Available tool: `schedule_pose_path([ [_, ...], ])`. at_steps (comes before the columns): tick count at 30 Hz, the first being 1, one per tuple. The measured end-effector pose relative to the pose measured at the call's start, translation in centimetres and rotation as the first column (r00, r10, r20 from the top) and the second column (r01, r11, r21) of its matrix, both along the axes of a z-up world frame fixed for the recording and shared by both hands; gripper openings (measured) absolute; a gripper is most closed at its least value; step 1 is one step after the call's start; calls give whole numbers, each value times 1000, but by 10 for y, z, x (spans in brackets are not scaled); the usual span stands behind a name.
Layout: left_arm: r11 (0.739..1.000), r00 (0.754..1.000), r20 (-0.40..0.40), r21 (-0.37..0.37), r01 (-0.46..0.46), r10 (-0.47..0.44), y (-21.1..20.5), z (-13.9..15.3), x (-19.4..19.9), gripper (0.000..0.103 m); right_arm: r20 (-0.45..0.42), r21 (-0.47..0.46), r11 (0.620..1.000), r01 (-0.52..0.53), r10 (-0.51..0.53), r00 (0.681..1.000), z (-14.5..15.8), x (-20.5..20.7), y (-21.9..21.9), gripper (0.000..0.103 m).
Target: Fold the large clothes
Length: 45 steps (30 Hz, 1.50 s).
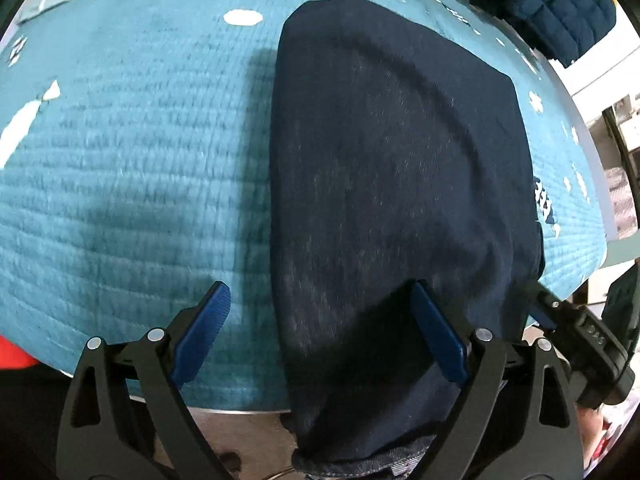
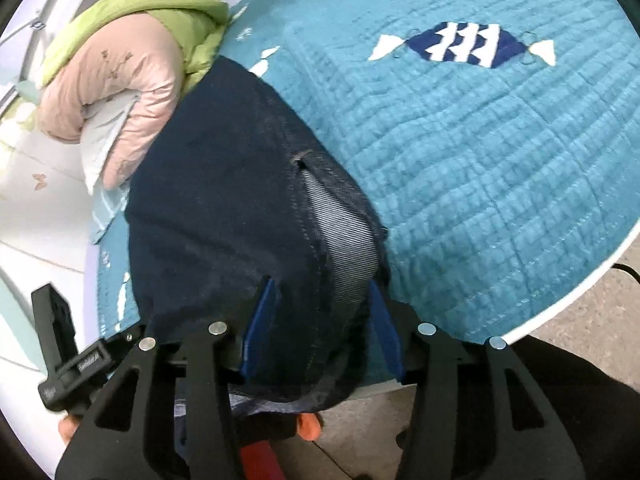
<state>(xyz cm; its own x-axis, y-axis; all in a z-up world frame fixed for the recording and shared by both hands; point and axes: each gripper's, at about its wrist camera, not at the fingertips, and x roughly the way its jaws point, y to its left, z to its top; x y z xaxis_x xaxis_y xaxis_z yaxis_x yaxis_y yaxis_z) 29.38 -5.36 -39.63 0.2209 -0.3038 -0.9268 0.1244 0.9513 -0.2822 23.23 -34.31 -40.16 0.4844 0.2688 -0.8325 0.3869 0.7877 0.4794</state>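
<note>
Teal quilt [image 1: 120, 160] under jeans [image 1: 392, 160], heavy, floppy denim; grab hem at 6 o'clock; left gripper [image 1: 320, 332] jaws open, right gripper [image 2: 320, 320] jaws open around fabric.

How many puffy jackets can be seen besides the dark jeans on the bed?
3. A green jacket and a pink jacket lie piled together at the far end of the jeans. A navy jacket sits off the bed's far right corner. Others may be hidden.

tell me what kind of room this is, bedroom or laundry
Most likely a bedroom: dark denim pants lie on a bed with a teal quilted bedspread, and a rolled pink and green duvet sits at its far end.
</note>
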Motion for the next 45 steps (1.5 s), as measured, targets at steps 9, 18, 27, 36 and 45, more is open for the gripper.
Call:
schedule_pose_path([
  [9, 998, 998, -61, -55, -17, 14, 7, -7, -3, 90, 5, 234, 972, 32, -34, 999, -22, -9, -21, 54],
  [18, 995, 996, -92, -100, -22, 12, 3, -11, -9, 90, 38, 310, 951, -7, -5, 999, -23, -7, -15, 54],
  [27, 991, 995, -98, -131, -6, -7, -9, -19, 6, 90, 127, 472, 882, 1, -69, 989, -32, 7, -26, 54],
  [36, 991, 998, 28, -123, 53, -50, -3, 0, -4, 43, 164, 329, 942, -65, 11, 986, -11, 17, -2, 16],
  [45, 993, 982, 180, -96, 73, -55, 25, 43, -7, 27, 325, 109, 960, -259, 212, 922, 52, 32, 60, 15],
])
